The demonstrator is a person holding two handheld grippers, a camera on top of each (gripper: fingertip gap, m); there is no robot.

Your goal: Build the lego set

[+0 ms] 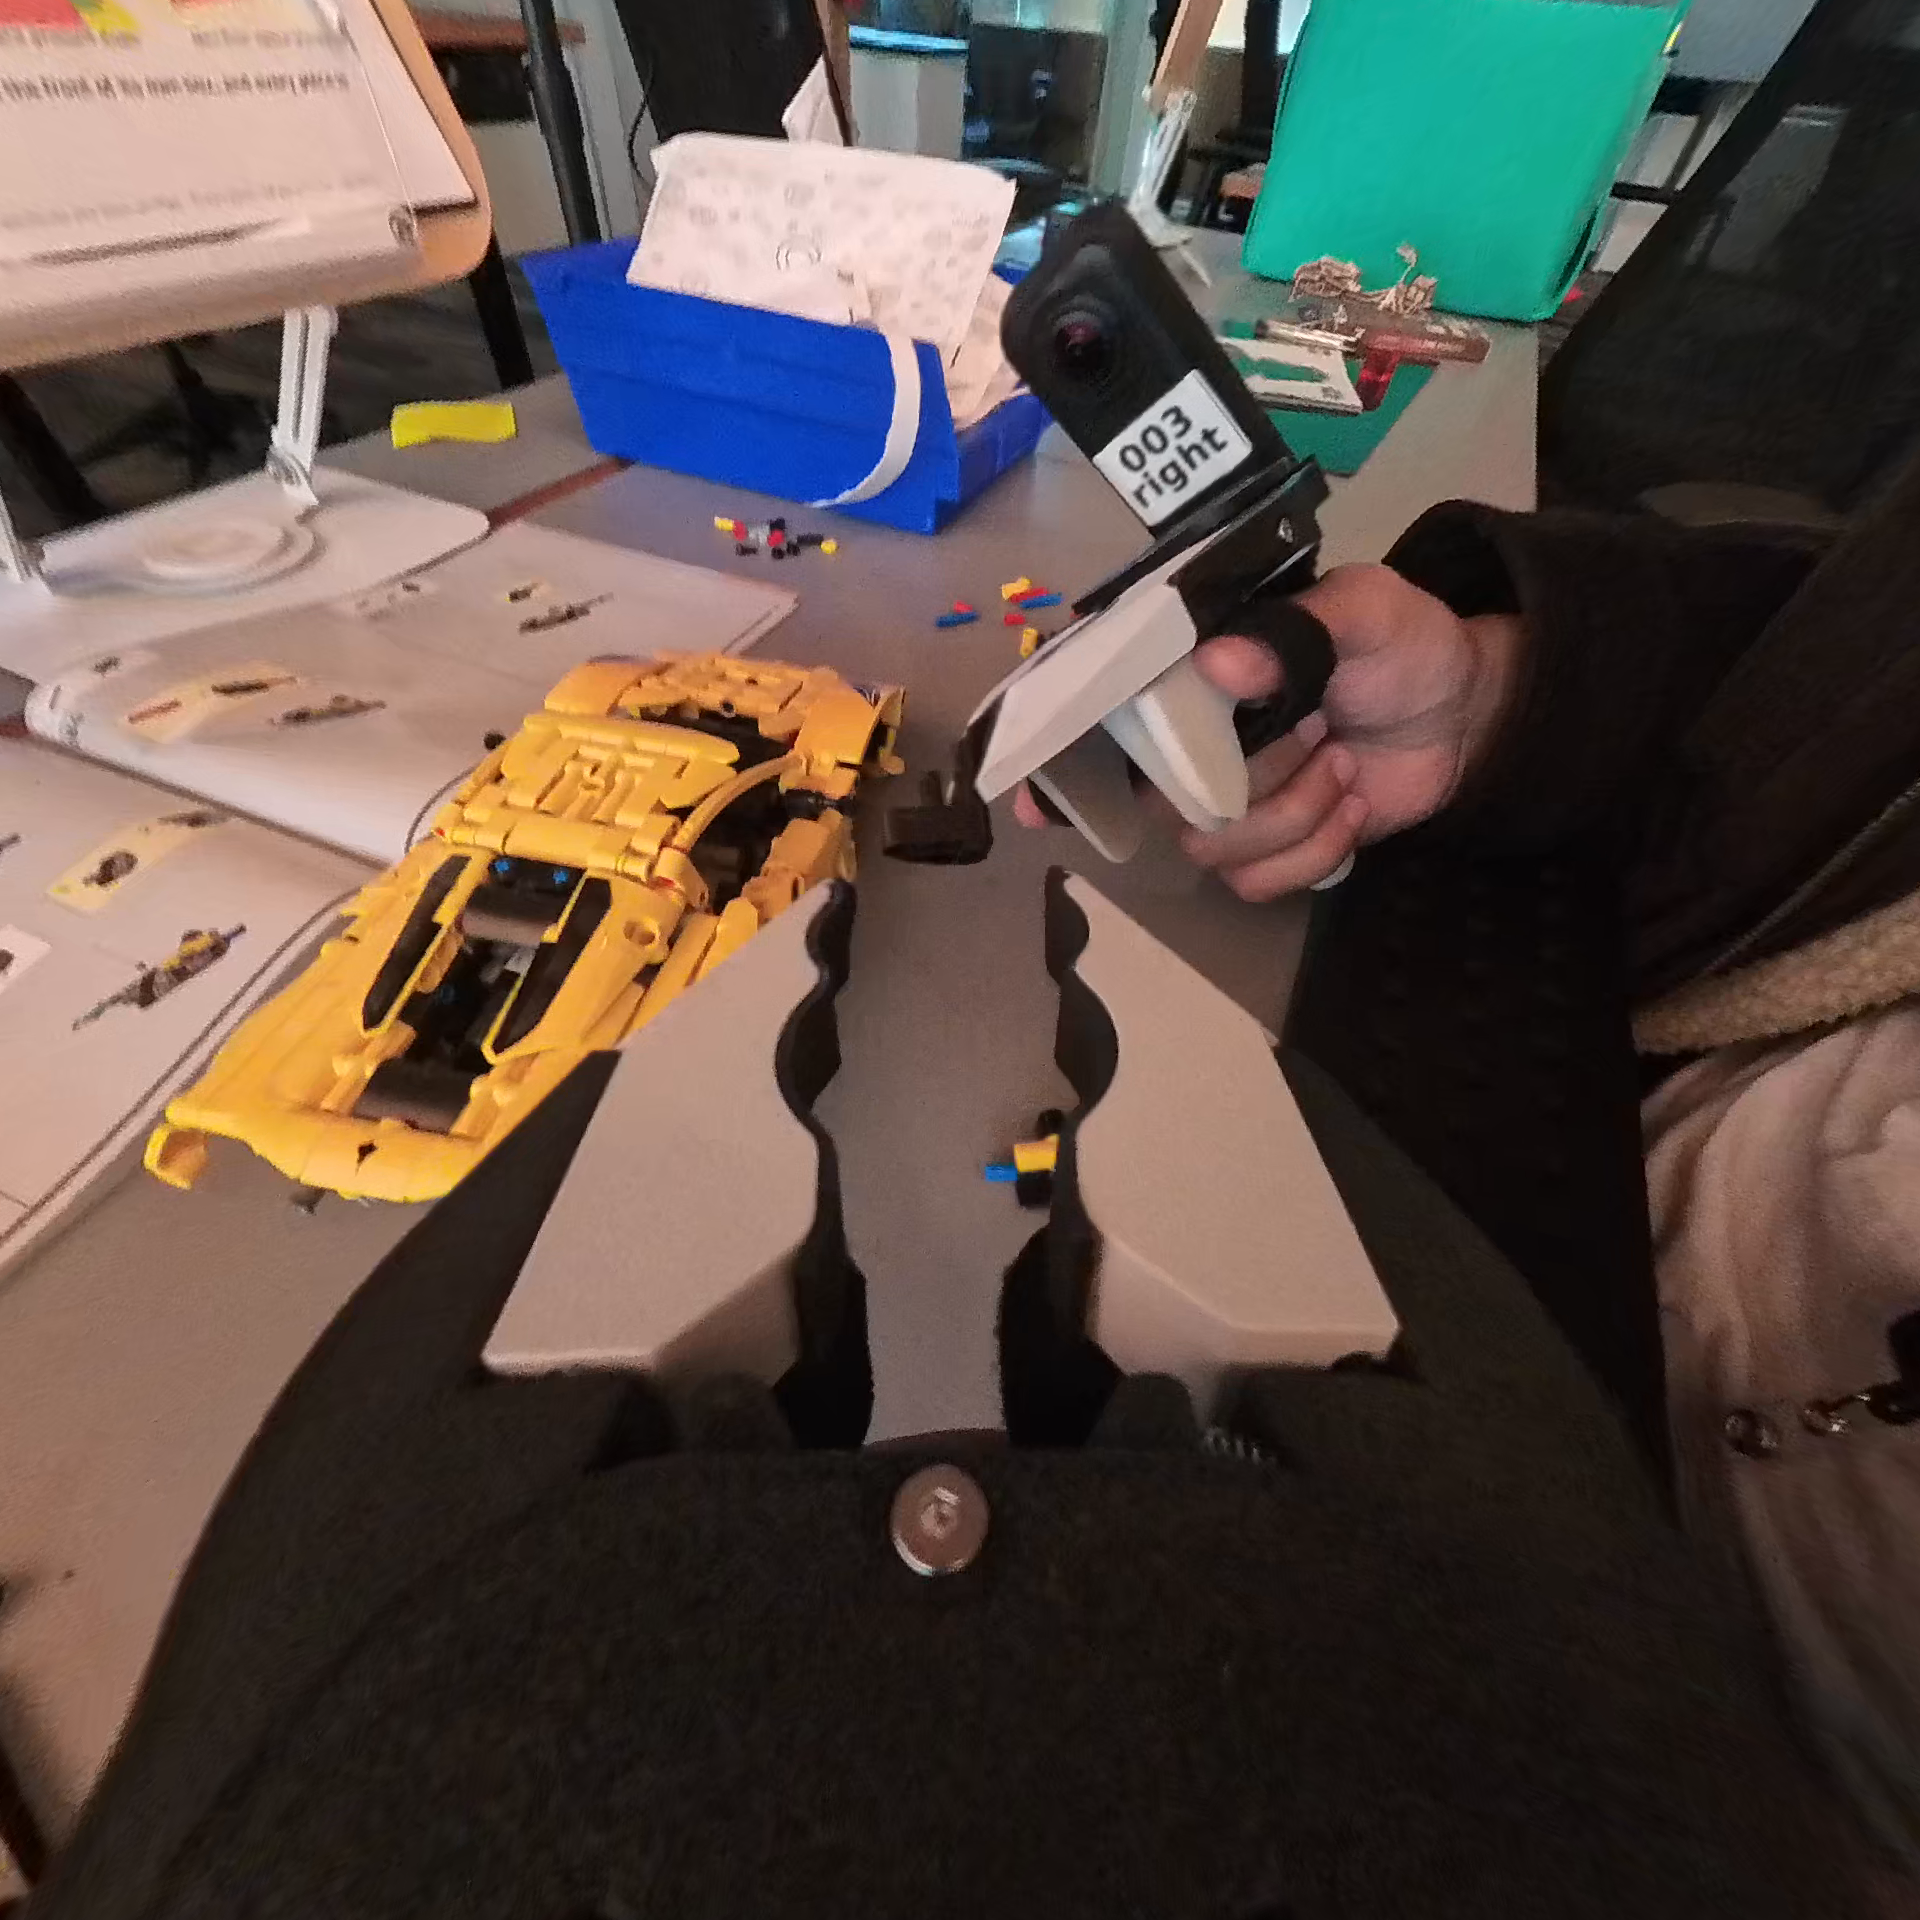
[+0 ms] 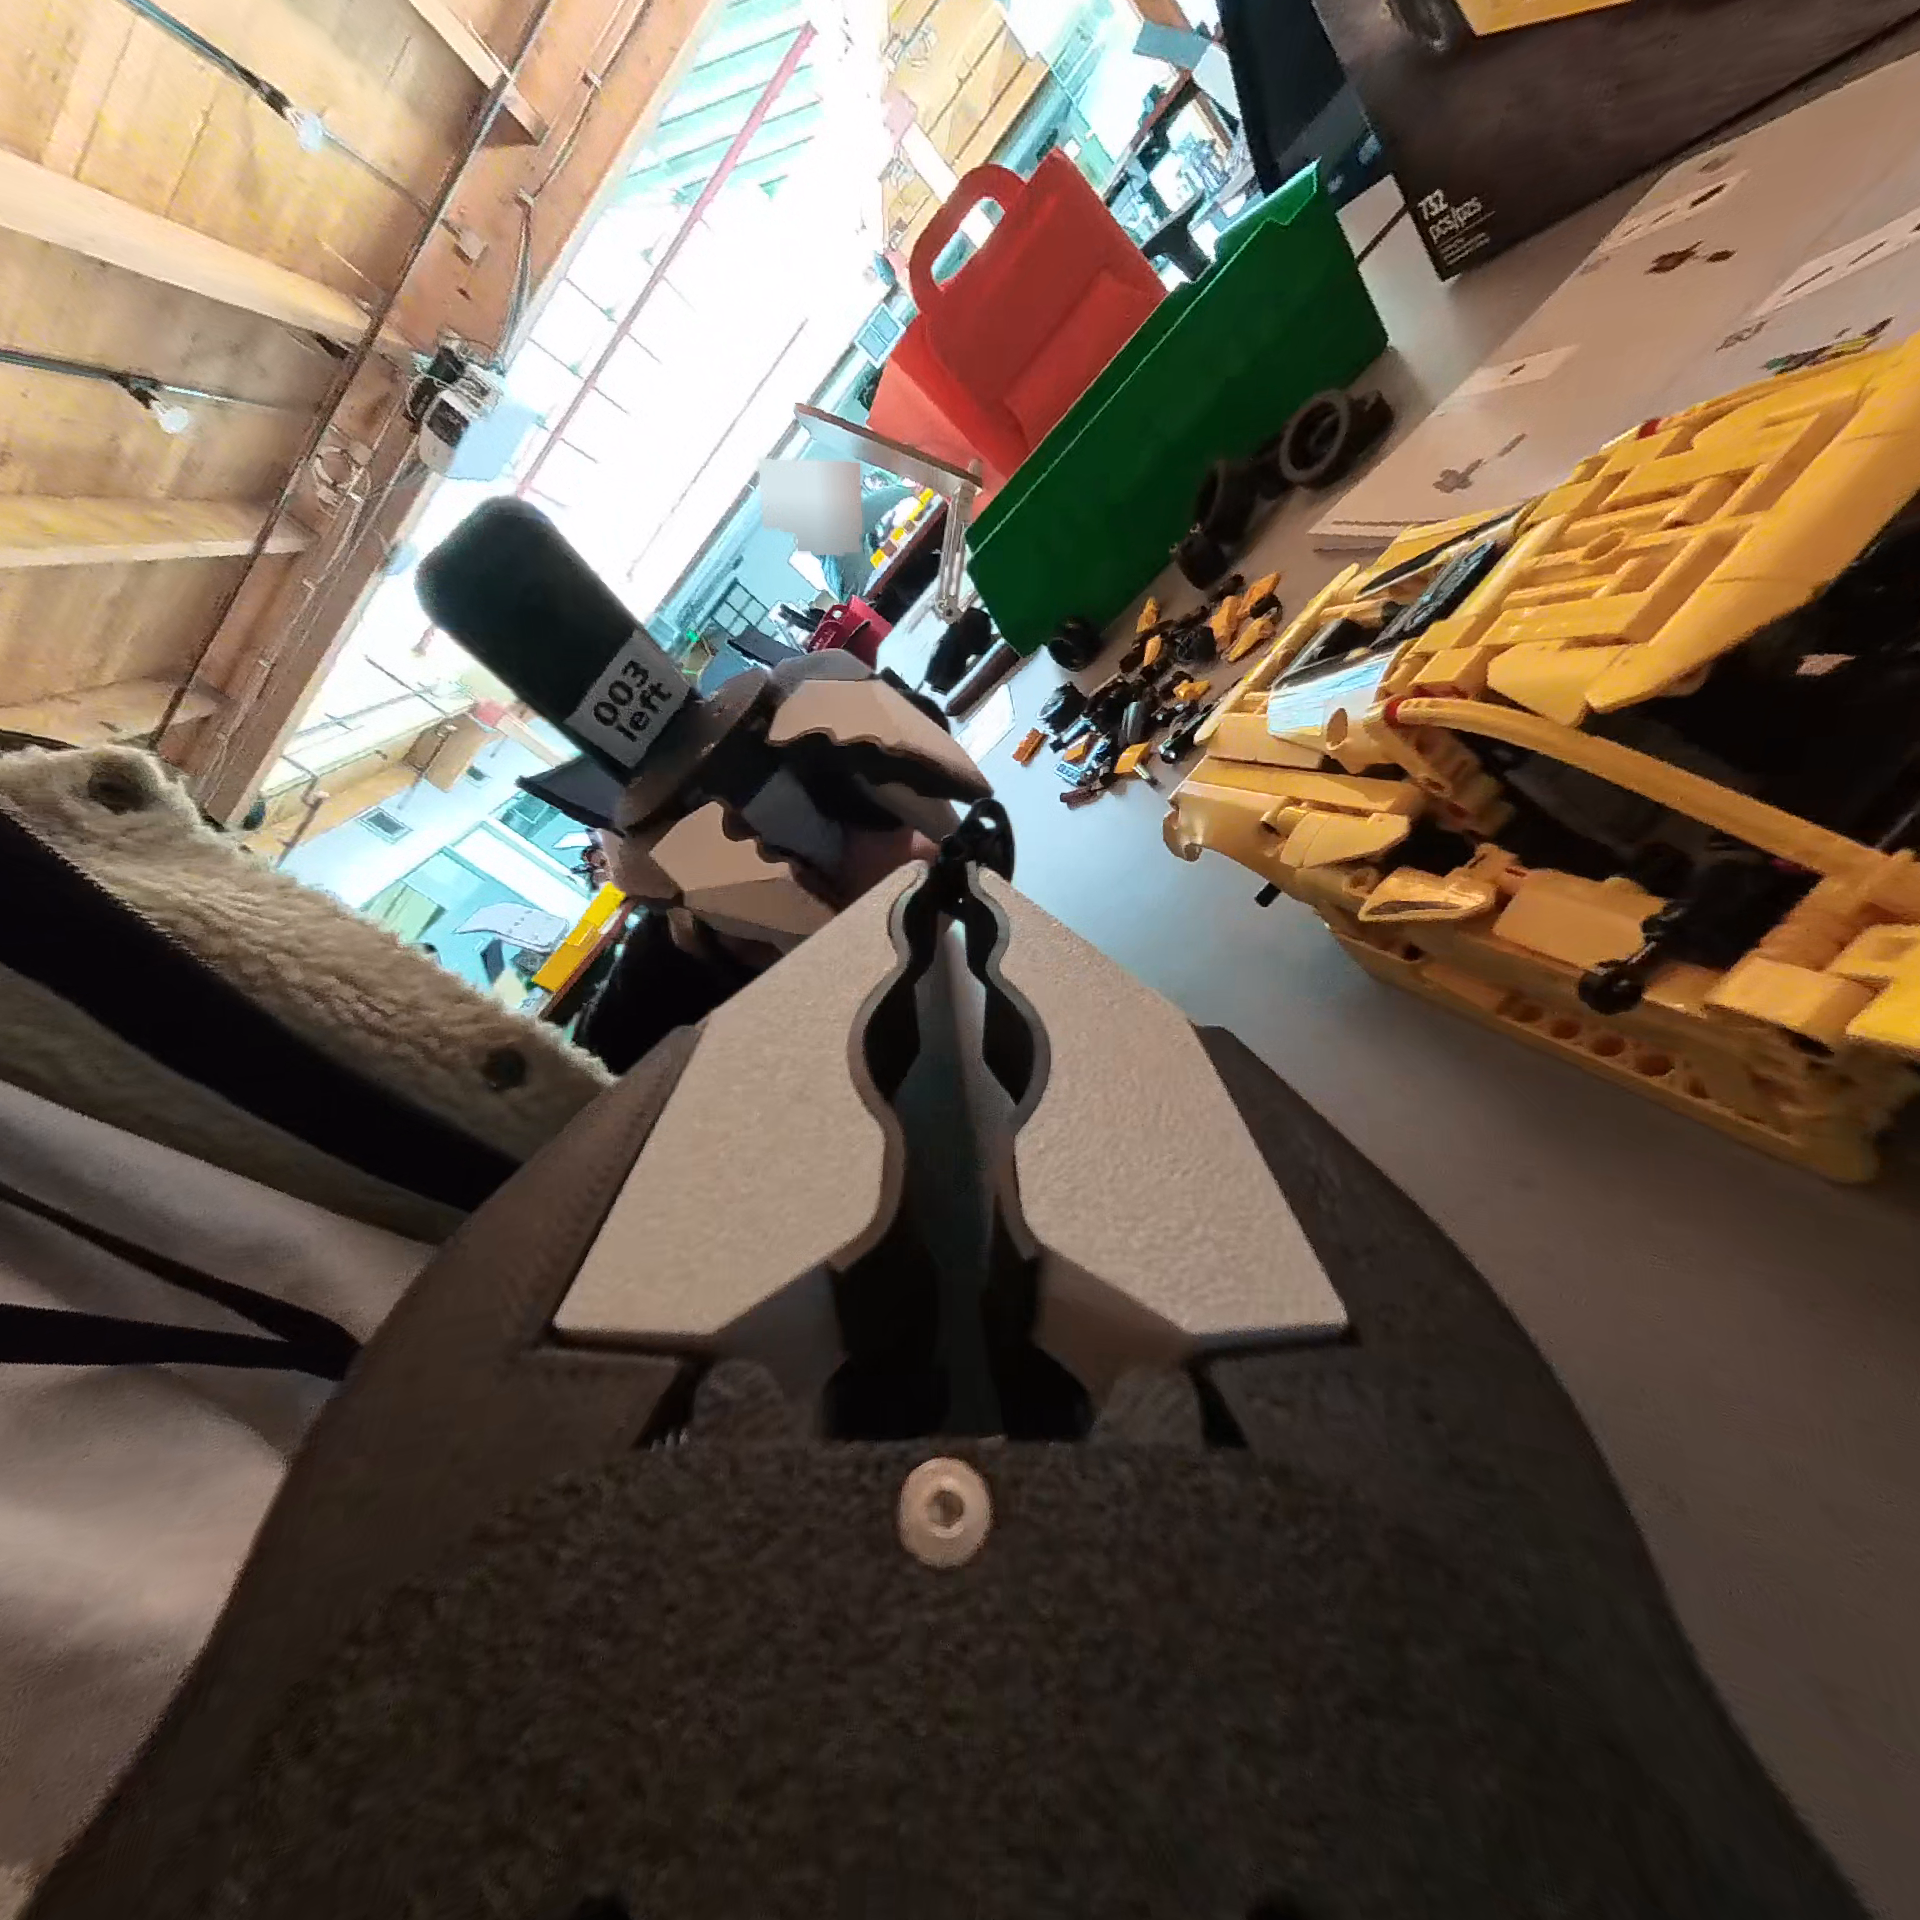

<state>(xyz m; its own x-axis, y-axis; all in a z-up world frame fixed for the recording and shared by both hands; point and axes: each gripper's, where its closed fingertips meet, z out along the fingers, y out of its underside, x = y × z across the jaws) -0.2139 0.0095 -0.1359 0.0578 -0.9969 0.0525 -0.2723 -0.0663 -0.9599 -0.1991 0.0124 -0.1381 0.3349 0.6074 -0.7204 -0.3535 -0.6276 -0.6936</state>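
A yellow lego car (image 1: 540,925) lies on the grey table (image 1: 935,644), left of centre in the left wrist view; it also fills the right side of the right wrist view (image 2: 1558,748). My left gripper (image 1: 948,894) is open and empty, just right of the car's side. My right gripper (image 2: 951,883) is shut on a small black lego piece (image 2: 982,836). In the left wrist view the right gripper (image 1: 961,774) holds that black piece (image 1: 935,826) just off the car's rear corner. A small yellow, black and blue assembly (image 1: 1029,1155) lies between my left fingers.
Open instruction pages (image 1: 436,644) lie left of the car. A blue bin (image 1: 769,384) with paper stands behind, small loose pieces (image 1: 1003,608) near it. In the right wrist view a green bin (image 2: 1174,436), black tyres (image 2: 1320,436) and a pile of yellow and black parts (image 2: 1153,675) lie beyond the car.
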